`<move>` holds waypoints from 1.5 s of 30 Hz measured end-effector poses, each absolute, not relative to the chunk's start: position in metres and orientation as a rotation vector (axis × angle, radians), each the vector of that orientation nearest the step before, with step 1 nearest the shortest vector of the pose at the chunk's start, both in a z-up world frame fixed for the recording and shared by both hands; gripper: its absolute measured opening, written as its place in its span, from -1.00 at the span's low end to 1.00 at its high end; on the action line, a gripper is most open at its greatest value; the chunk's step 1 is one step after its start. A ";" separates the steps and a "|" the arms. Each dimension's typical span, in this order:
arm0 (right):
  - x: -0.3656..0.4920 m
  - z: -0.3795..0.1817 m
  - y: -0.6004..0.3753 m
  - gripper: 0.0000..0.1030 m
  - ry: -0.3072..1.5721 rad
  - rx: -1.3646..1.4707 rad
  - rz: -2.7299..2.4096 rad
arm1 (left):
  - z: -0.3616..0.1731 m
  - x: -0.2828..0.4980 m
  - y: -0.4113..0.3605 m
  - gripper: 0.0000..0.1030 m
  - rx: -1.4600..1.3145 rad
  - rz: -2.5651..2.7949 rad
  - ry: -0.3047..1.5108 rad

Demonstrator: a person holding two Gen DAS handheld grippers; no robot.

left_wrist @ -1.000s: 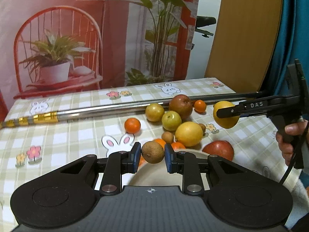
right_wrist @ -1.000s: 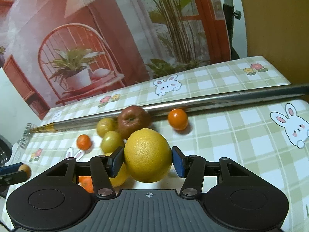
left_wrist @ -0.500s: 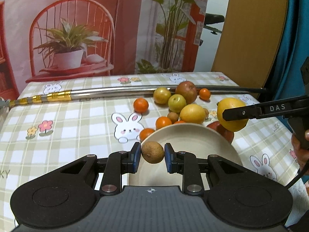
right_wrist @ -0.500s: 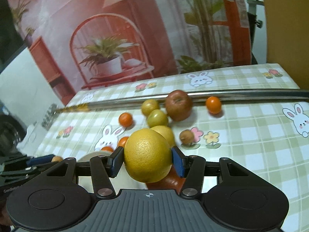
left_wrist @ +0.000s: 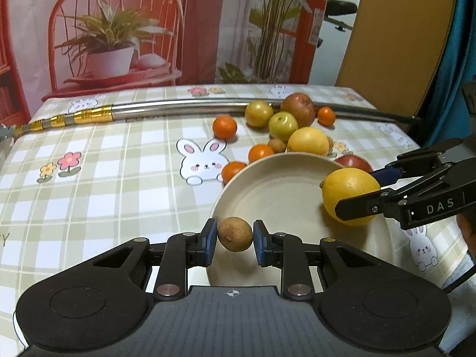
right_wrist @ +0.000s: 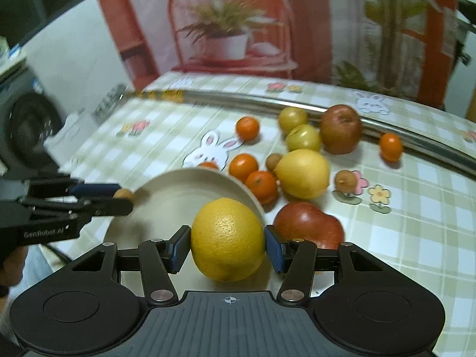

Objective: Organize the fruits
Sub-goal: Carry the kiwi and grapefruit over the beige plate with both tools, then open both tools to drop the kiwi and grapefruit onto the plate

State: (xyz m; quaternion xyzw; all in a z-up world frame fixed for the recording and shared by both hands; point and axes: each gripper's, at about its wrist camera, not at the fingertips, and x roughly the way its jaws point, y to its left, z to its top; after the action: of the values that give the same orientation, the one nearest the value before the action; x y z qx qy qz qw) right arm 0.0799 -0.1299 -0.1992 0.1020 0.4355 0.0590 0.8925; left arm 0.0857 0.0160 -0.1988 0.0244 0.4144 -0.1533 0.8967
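My left gripper (left_wrist: 235, 236) is shut on a small brown kiwi (left_wrist: 235, 233) and holds it over the near left rim of the cream plate (left_wrist: 267, 196). My right gripper (right_wrist: 227, 242) is shut on a large yellow-orange citrus (right_wrist: 227, 239) over the plate's (right_wrist: 184, 187) right side; it shows in the left wrist view (left_wrist: 349, 200) too. The left gripper with the kiwi (right_wrist: 123, 193) shows at the left in the right wrist view. Loose fruit lies behind the plate: a lemon (left_wrist: 308, 141), oranges (left_wrist: 224, 126), green plums (left_wrist: 282, 122) and red apples (left_wrist: 297, 105).
A long metal rod (left_wrist: 178, 108) with gold bands lies across the table behind the fruit. A red apple (right_wrist: 308, 226) sits right next to the plate's right rim. The checked tablecloth (left_wrist: 104, 178) with rabbit prints spreads to the left.
Both grippers have pulled back and lowered toward the plate with their fruit. The citrus now hangs over the plate's right side, the kiwi over its near left rim.
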 end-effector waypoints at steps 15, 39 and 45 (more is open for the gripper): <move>0.083 -0.213 -0.122 -0.04 0.963 0.164 0.148 | -0.212 0.091 0.005 -0.46 0.122 -0.302 0.927; 0.094 -0.227 -0.130 -0.03 0.994 0.202 0.130 | -0.219 0.105 -0.006 -0.44 0.177 -0.288 0.996; 0.092 -0.226 -0.128 -0.03 1.005 0.195 0.125 | -0.218 0.103 -0.006 -0.44 0.176 -0.285 1.008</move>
State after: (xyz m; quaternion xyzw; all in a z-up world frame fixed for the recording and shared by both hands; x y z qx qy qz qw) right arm 0.0917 -0.1281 -0.2262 0.0934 0.4804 0.0599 0.8700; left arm 0.1026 -0.0056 -0.2183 0.0838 0.4806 -0.1360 0.8623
